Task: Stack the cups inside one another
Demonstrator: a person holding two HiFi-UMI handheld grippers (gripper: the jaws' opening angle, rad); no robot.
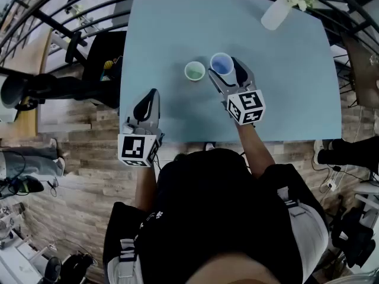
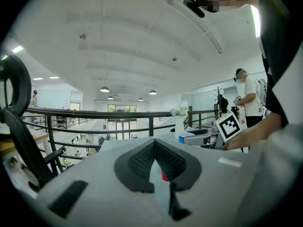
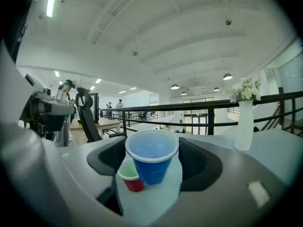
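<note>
The left gripper (image 1: pixel 151 96) points forward over the near edge of the table (image 1: pixel 284 87), jaws pressed together on nothing. To its right stands the red cup (image 1: pixel 195 71), greenish inside. Just beside it, the right gripper (image 1: pixel 223 67) reaches out near level, jaws clamped on the blue cup (image 1: pixel 222 64). Whether that cup's base touches the tabletop is hard to tell. Only square markers show, no readable writing.

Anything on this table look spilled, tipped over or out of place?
Nothing stands out. The blue plastic cup in the right gripper and the red cup beside it are upright, the white flower vase stands straight, and there is no spill on the pale blue table.
</note>
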